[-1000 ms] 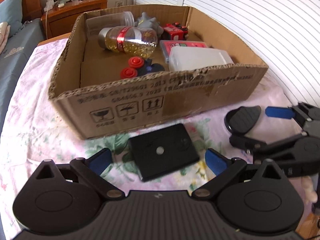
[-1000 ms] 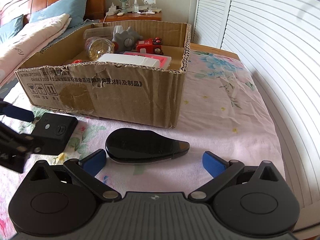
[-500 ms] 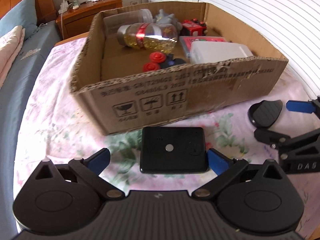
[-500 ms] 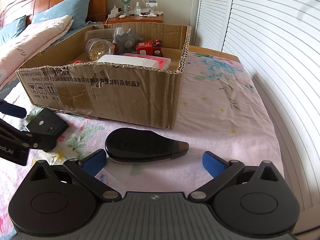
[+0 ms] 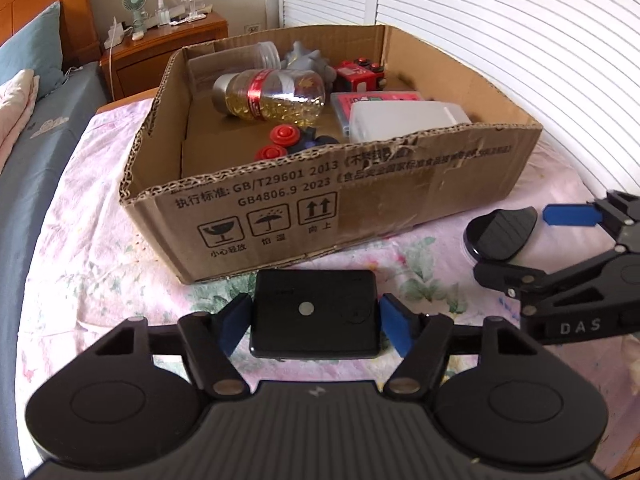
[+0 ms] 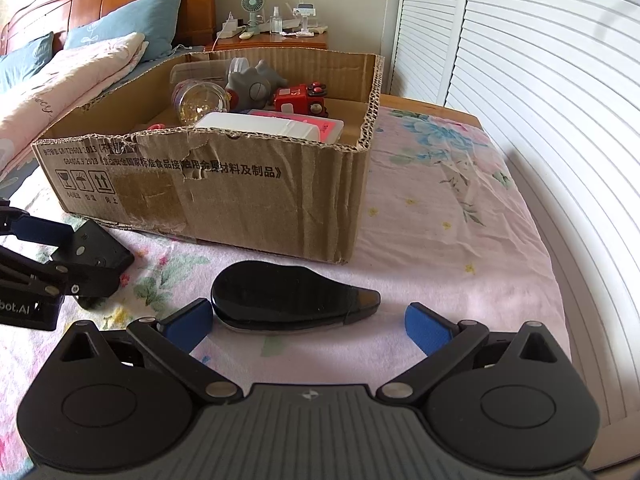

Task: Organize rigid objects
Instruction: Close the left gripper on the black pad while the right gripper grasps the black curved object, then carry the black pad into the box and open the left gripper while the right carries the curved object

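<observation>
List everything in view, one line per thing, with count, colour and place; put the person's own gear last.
cardboard box: 1, brown, open, on the floral sheet
capsule bottle: 1, clear with red band, lying in the box
empty jar: 1, clear, box's far corner
grey toy: 1, grey, box's back
toy train: 1, red, box's back
white case: 1, white, in the box on a pink case
red knobs: 2, red, box's front
flat black device: 1, black, before the box
teardrop-shaped black gadget: 1, black, before the box
bedside table: 1, wooden, holds a small fan
left claw: blue pads, closing around the flat device
right claw: blue pads, open, straddling the gadget
</observation>
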`<action>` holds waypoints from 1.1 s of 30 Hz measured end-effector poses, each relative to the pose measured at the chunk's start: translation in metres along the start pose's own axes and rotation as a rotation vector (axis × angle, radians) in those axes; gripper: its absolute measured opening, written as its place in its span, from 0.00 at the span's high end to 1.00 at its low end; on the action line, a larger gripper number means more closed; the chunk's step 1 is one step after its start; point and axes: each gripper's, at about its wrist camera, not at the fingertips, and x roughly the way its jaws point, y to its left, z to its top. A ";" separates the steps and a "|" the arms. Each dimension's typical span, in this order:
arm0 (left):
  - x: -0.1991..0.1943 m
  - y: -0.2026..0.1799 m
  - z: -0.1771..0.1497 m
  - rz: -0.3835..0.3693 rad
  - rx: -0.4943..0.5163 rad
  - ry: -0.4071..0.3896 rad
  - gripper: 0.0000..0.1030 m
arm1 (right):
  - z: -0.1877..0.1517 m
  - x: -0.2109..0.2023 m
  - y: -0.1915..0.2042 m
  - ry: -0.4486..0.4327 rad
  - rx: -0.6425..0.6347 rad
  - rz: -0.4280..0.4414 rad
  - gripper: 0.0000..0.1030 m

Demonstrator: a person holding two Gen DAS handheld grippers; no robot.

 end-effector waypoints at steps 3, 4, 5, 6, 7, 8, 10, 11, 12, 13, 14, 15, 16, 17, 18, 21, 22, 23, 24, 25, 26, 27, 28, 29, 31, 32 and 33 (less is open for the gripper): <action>-0.001 0.001 -0.001 0.002 0.001 -0.001 0.32 | 0.002 0.002 0.001 -0.001 0.002 -0.002 0.00; -0.001 0.001 -0.001 0.004 0.002 -0.002 0.32 | 0.003 0.003 0.002 0.000 0.006 -0.004 0.00; -0.001 0.001 -0.001 0.009 0.005 -0.004 0.30 | 0.004 0.003 0.003 0.000 0.008 -0.007 0.00; 0.000 0.000 -0.001 0.010 0.005 -0.005 0.30 | 0.005 0.004 0.004 -0.001 0.008 -0.008 0.00; 0.000 0.000 0.000 0.008 0.004 -0.004 0.30 | 0.005 0.004 0.005 -0.001 0.006 -0.007 0.00; 0.000 0.000 0.000 0.004 0.003 -0.006 0.32 | 0.006 0.004 0.006 -0.001 0.006 -0.006 0.01; 0.001 0.001 0.001 -0.001 0.000 -0.004 0.33 | 0.006 0.003 0.007 -0.007 0.004 -0.004 0.07; 0.001 0.001 0.001 -0.004 0.004 -0.003 0.33 | 0.007 0.002 0.009 -0.009 0.000 0.000 0.10; 0.001 0.002 0.001 -0.008 0.006 -0.001 0.33 | 0.008 0.002 0.010 0.000 -0.004 -0.001 0.10; 0.000 0.002 0.001 -0.013 0.010 0.001 0.33 | 0.008 0.002 0.010 0.001 -0.006 -0.003 0.10; 0.000 0.003 0.001 -0.018 0.015 0.004 0.33 | 0.008 0.001 0.011 0.003 -0.008 -0.003 0.10; 0.000 0.004 0.001 -0.025 0.020 0.007 0.33 | 0.008 0.001 0.011 0.009 -0.009 0.004 0.10; -0.001 0.004 0.001 -0.039 0.025 0.011 0.33 | 0.008 0.000 0.011 0.014 -0.011 0.013 0.10; -0.003 0.005 0.001 -0.054 0.030 0.016 0.33 | 0.009 -0.002 0.010 0.015 -0.013 0.020 0.10; -0.004 0.006 0.002 -0.067 0.037 0.019 0.33 | 0.009 -0.004 0.010 0.015 -0.016 0.028 0.10; -0.010 0.005 0.003 -0.089 0.071 0.029 0.33 | 0.010 -0.012 0.009 0.010 -0.034 0.041 0.10; -0.012 0.005 0.003 -0.095 0.084 0.028 0.33 | 0.011 -0.015 0.008 0.009 -0.041 0.045 0.10; -0.015 0.004 0.004 -0.102 0.093 0.029 0.33 | 0.011 -0.018 0.008 0.007 -0.048 0.048 0.10; -0.019 0.004 0.005 -0.112 0.100 0.031 0.33 | 0.012 -0.021 0.007 0.004 -0.053 0.048 0.10; -0.023 0.004 0.006 -0.123 0.106 0.033 0.33 | 0.012 -0.025 0.006 0.003 -0.057 0.053 0.10; -0.027 0.004 0.007 -0.133 0.112 0.035 0.33 | 0.013 -0.027 0.006 0.003 -0.062 0.058 0.10; -0.031 0.003 0.008 -0.140 0.121 0.034 0.33 | 0.013 -0.031 0.005 -0.002 -0.065 0.061 0.10; -0.036 0.002 0.010 -0.144 0.134 0.030 0.33 | 0.014 -0.034 0.004 -0.006 -0.070 0.064 0.10; -0.042 0.001 0.011 -0.147 0.147 0.022 0.33 | 0.015 -0.038 0.004 -0.009 -0.075 0.067 0.10; -0.052 -0.001 0.017 -0.146 0.167 0.003 0.33 | 0.016 -0.044 0.003 -0.019 -0.081 0.070 0.10; -0.057 -0.001 0.020 -0.147 0.172 -0.010 0.33 | 0.017 -0.047 0.003 -0.023 -0.085 0.074 0.10; -0.062 0.000 0.023 -0.148 0.176 -0.023 0.33 | 0.018 -0.050 0.002 -0.028 -0.089 0.077 0.10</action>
